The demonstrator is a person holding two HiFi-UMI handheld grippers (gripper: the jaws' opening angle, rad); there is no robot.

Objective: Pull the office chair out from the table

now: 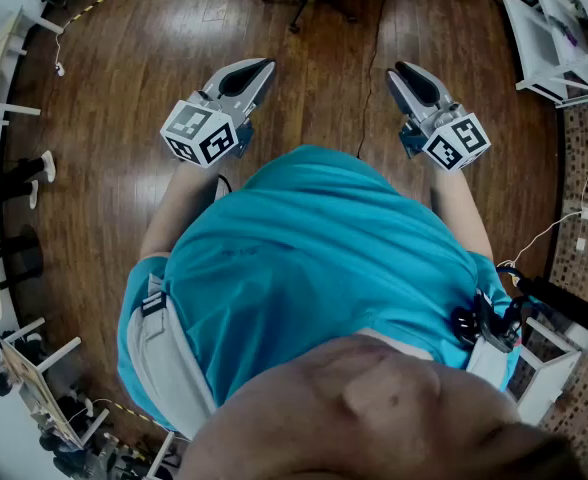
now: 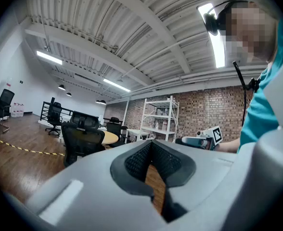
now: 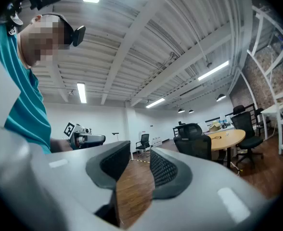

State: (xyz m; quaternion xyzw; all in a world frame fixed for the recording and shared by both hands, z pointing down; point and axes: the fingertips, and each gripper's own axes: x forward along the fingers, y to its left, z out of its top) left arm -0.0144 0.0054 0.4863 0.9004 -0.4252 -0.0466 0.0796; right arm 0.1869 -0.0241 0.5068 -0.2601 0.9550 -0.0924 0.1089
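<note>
- Left gripper view: the office chair (image 2: 82,139) stands at the table (image 2: 109,137), well away from both claws.
- The left claw (image 2: 151,144) is pressed together and the right claw (image 3: 140,156) is narrowly apart, both empty; if they stay this narrow, they may slide off the chair.

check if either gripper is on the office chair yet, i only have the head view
observer: No. The right gripper has its fingers apart, with only floor showing between them.
operator: and the left
observer: The left gripper has its fingers together at the tips, holding nothing.
operator: so where's the chair
observer: In the right gripper view the black office chair stands ahead at a round wooden table, its back toward the gripper.
</note>
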